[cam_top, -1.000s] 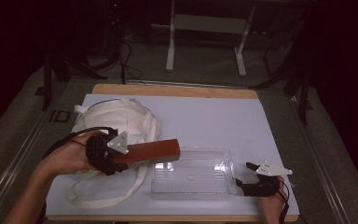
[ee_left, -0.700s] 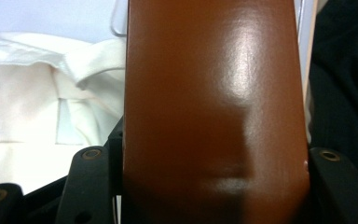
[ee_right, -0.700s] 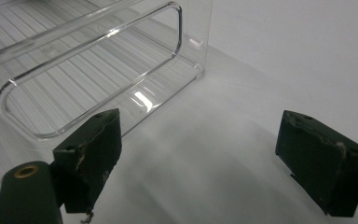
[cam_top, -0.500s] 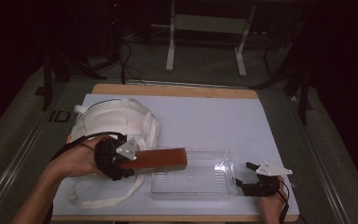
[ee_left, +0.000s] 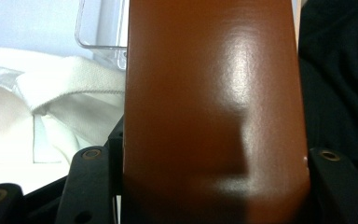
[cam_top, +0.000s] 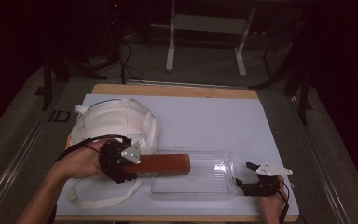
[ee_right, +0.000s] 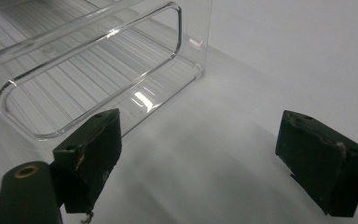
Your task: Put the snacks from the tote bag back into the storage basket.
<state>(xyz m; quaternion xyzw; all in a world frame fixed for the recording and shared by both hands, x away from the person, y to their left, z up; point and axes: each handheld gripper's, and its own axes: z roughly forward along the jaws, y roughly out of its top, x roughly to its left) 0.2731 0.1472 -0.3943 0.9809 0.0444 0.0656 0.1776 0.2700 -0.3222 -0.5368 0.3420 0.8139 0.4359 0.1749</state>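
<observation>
At lower left of the high view, the left hand-held gripper (cam_top: pixel 137 165) is clamped on a brown box (cam_top: pixel 161 164) lying over the clear bin's (cam_top: pixel 214 184) left end. The right hand-held gripper (cam_top: pixel 244 175), jaws apart, rests just right of the bin. A white bag (cam_top: pixel 112 123) lies on the tabletop (cam_top: pixel 205 116).

bag (cam_top: pixel 114 122) lies left of the tray (cam_top: pixel 205 179).

Dim lab: bare table (cam_top: pixel 214 116), metal stand (cam_top: pixel 205 28).
</observation>
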